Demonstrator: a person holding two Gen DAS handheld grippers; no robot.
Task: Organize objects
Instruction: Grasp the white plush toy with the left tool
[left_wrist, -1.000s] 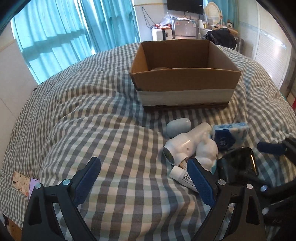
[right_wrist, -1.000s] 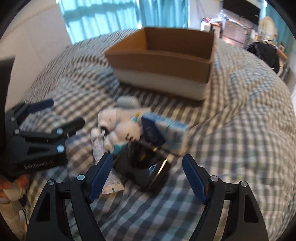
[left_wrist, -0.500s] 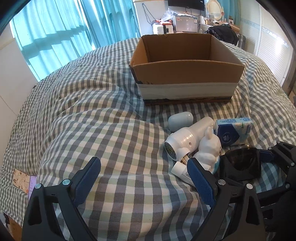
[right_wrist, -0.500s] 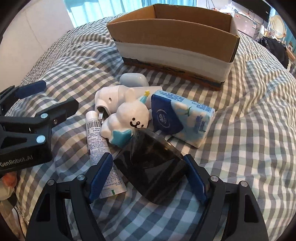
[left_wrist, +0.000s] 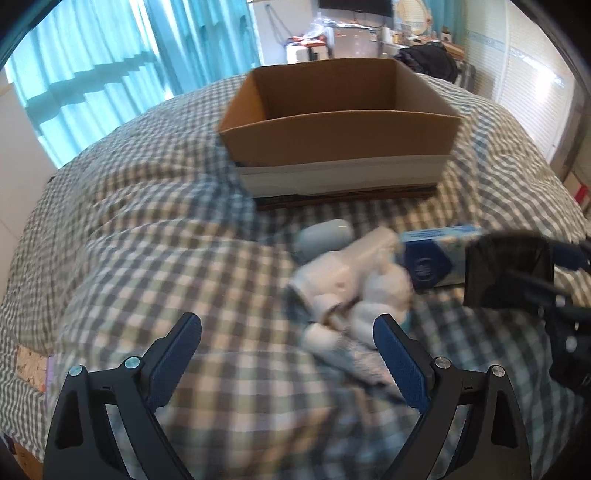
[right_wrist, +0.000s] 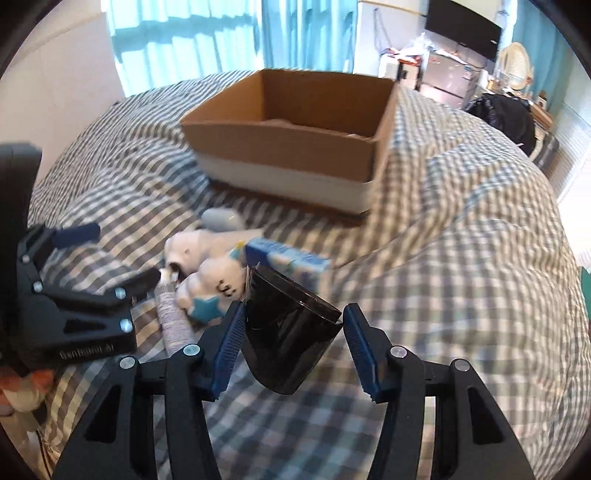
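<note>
An open cardboard box (left_wrist: 340, 122) (right_wrist: 291, 136) stands on the checked bed cover. In front of it lies a pile: a pale oval case (left_wrist: 325, 236), a white hair dryer (left_wrist: 340, 273), a white bear figure (right_wrist: 218, 284), a tube (right_wrist: 171, 314) and a blue tissue pack (left_wrist: 436, 254) (right_wrist: 291, 260). My right gripper (right_wrist: 293, 332) is shut on a black plastic cup (right_wrist: 288, 328) and holds it above the bed; the cup also shows in the left wrist view (left_wrist: 506, 269). My left gripper (left_wrist: 288, 354) is open and empty, left of the pile.
The checked bed cover (left_wrist: 147, 229) fills both views. Blue curtains (left_wrist: 110, 66) hang behind the bed. A cluttered counter with appliances (right_wrist: 443, 66) and a dark bag (right_wrist: 498, 114) stand beyond the box at the far right.
My right gripper has closed on the black cup and lifted it off the bed. My left gripper has shifted a little; it stays open.
</note>
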